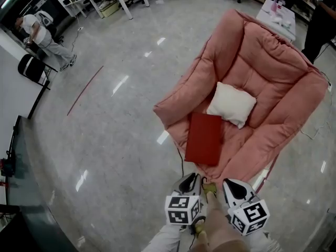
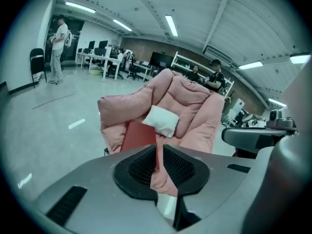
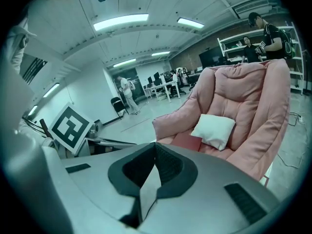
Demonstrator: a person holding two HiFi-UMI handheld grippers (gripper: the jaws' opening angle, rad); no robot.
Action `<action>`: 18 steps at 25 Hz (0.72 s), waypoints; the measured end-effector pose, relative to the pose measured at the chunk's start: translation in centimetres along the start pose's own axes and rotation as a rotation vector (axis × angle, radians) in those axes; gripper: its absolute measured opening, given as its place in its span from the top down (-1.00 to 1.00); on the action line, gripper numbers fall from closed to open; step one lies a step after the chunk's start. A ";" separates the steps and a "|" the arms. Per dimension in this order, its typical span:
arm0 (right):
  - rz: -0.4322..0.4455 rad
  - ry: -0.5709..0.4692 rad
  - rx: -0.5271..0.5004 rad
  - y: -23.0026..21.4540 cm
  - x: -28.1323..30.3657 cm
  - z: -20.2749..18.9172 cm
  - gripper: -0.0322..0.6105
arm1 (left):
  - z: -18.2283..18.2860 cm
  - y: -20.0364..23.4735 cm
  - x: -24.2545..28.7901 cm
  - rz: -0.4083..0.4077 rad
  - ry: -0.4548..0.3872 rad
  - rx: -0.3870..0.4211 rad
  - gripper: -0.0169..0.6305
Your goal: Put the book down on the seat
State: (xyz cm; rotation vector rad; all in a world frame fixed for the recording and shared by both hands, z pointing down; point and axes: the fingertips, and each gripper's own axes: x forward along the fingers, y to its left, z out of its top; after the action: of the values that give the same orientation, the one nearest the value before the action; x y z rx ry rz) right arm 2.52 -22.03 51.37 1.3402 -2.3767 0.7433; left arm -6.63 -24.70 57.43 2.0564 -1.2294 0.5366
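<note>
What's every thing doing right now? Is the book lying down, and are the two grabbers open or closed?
book: closed, lying flat on the seat, nothing holding it.
pillow: propped at the back of the seat, just behind the book.
chair: upright, holding the book and the pillow.
left gripper: jaws close together, empty, back from the chair.
right gripper: jaws shut, empty, back from the chair.

Grey left hand-held gripper (image 1: pixel 192 181) and right hand-held gripper (image 1: pixel 231 185), black ribbed pads (image 2: pixel 141 167), white marker cubes (image 1: pixel 182 210); trousers (image 1: pixel 223 235) seem beige.
</note>
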 end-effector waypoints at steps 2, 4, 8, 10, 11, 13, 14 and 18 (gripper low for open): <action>0.003 -0.007 -0.008 0.7 -0.9 0.1 0.89 | 0.2 -0.8 -1.5 -0.003 -0.018 0.007 0.84; 0.006 -0.015 -0.015 1.5 -1.9 0.3 0.89 | 0.4 -1.6 -3.2 -0.004 -0.035 0.021 0.89; 0.007 -0.028 -0.032 3.3 -3.8 0.8 0.89 | 0.7 -2.8 -6.7 -0.013 -0.064 0.032 0.92; 0.011 -0.035 -0.045 4.0 -4.7 0.8 0.89 | 0.5 -3.5 -8.2 -0.023 -0.076 0.031 0.92; 0.013 -0.038 -0.052 4.3 -5.1 0.8 0.89 | 0.4 -3.9 -8.8 -0.029 -0.080 0.030 0.92; 0.019 -0.044 -0.066 5.0 -5.9 0.9 0.89 | 0.1 -4.8 -9.9 -0.042 -0.088 0.031 0.93; 0.023 -0.046 -0.075 5.4 -6.4 0.9 0.89 | 0.0 -5.2 -10.5 -0.049 -0.091 0.034 0.93; 0.045 -0.055 -0.108 7.7 -8.3 1.2 0.89 | -0.5 -6.7 -13.1 -0.068 -0.108 0.048 0.93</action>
State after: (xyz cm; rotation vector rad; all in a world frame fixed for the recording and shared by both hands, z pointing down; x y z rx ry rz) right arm 0.18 -13.67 44.06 1.2829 -2.4594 0.5877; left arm -6.89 -14.17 47.10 2.1837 -1.2131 0.4322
